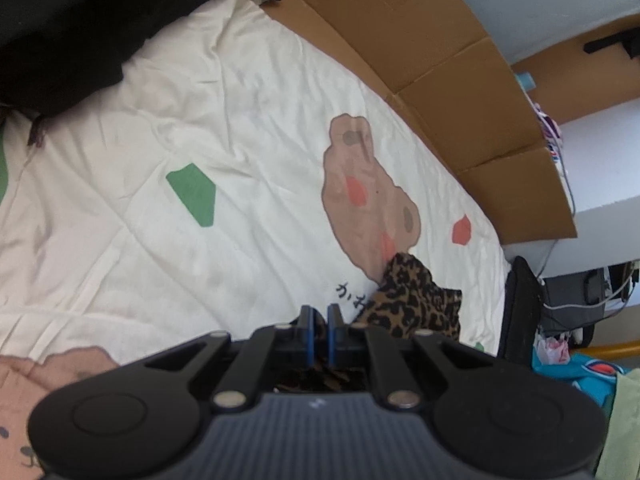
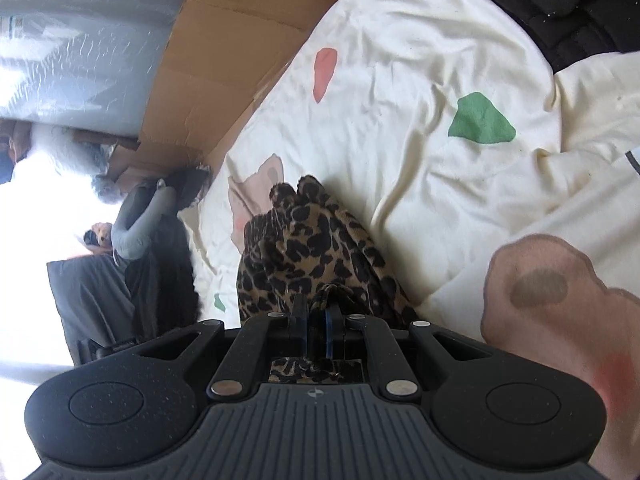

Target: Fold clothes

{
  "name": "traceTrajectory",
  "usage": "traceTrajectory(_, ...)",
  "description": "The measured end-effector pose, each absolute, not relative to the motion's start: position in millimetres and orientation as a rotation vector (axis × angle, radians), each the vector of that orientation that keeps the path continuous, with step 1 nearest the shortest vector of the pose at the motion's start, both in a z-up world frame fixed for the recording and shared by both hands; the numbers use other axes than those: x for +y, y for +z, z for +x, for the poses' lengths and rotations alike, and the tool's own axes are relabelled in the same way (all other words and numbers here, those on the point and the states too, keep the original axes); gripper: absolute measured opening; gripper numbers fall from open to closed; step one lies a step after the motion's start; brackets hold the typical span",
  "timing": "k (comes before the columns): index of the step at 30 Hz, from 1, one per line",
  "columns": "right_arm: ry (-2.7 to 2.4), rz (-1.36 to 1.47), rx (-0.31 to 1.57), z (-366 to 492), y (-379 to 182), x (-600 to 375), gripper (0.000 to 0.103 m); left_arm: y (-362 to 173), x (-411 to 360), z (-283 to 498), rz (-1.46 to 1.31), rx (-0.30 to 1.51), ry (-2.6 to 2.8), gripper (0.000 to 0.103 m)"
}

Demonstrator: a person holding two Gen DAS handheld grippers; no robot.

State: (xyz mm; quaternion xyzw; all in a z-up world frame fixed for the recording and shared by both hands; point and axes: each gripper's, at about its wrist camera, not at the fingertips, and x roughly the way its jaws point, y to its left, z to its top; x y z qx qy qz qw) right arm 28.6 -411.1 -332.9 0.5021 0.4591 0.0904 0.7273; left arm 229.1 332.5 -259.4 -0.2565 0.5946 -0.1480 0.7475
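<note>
- One leopard-print garment (image 2: pixel 316 248) is the piece being handled; it hangs bunched over a cream bedsheet (image 1: pixel 248 92) spread on the bed
- Two grippers show, one per view, and each has cloth of that print between its blue-edged fingers
- Left gripper (image 1: pixel 320 320): fingers drawn narrow, almost together; leopard cloth shows in the slot behind them and spills out toward 2 o'clock of the tips, so they seem to pinch an edge of the garment
- Right gripper (image 2: pixel 316 316): fingers narrow and clamped on a gathered fold of the garment, which rises from the tips toward 12 o'clock in a crumpled mound
- Printed on the sheet in the left view: one green patch (image 1: pixel 194 194) at 10 o'clock of the fingers, one brown bear shape (image 1: pixel 364 196) at 12 to 1 o'clock, one red patch (image 1: pixel 461 231) at 2 o'clock
- One flattened cardboard sheet (image 1: pixel 448 80) lies along the bed's far edge at 1 o'clock in the left view
- One dark cloth mass (image 1: pixel 60 28) sits at 10 to 11 o'clock in the left view
- One grey chair (image 2: pixel 100 280) stands beside the bed at 9 o'clock in the right view
</note>
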Motion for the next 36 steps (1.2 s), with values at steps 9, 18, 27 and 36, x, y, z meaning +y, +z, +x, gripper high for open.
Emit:
traceTrajectory(9,0.122,1.201,0.993,42,-353,-420,0.010,-286,324,255,-0.539,1.319,-0.275,0.007)
traceTrajectory(18,0.072,1.195,0.948,48,-351,-434,0.033,-284,320,272,-0.519,1.288,-0.267,0.026)
traceTrajectory(27,0.104,1.060,0.954,47,-329,-434,0.040,-268,320,266,-0.457,1.277,-0.282,0.036)
traceTrajectory(36,0.187,0.823,1.059,62,-322,-418,0.050,-280,320,259,-0.348,1.312,-0.304,0.041)
